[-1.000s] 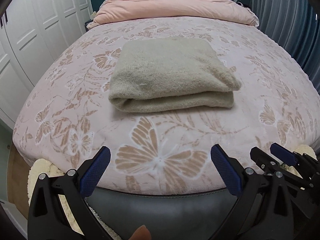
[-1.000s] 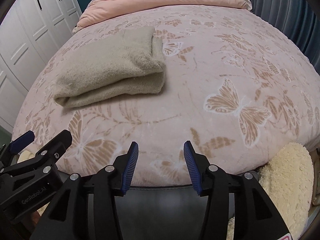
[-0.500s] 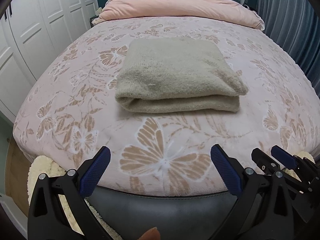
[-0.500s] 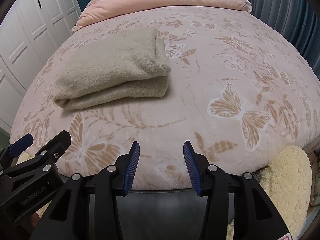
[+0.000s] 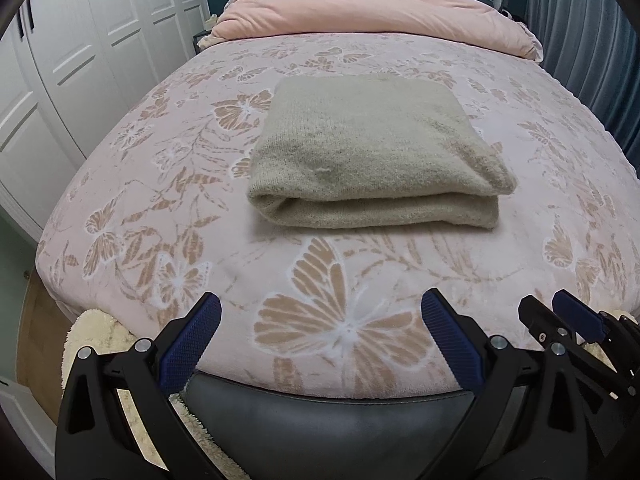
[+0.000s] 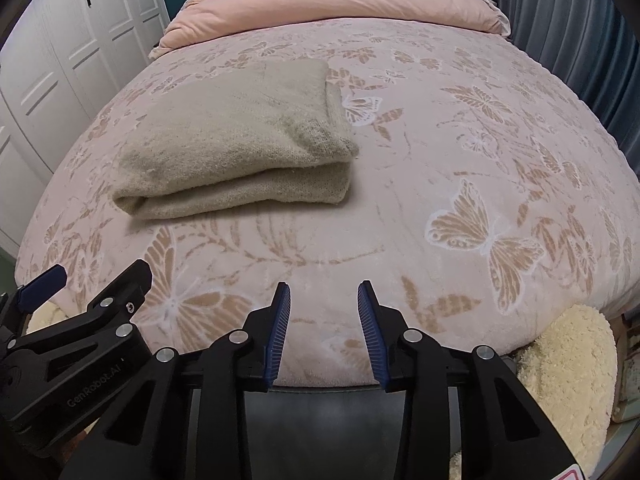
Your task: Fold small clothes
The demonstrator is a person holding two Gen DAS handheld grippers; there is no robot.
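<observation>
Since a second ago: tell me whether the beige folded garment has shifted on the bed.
No. The beige folded garment lies on the same butterfly prints of the pink bedspread; the framing changed only because the open left gripper moved.

Sweater (image 5: 368,152): it lies folded on your bed (image 5: 520,256), about the middle, far from both grippers.
Left gripper (image 5: 320,340): at the near edge of the bed, in front of the sweater.
Right gripper (image 6: 324,332): just beside the left one, on its right.
Duvet (image 5: 372,12): across the far end, behind the sweater.
Wardrobe (image 5: 80,48): to your left of the bed.
Curtain (image 5: 580,40): to your right.
</observation>
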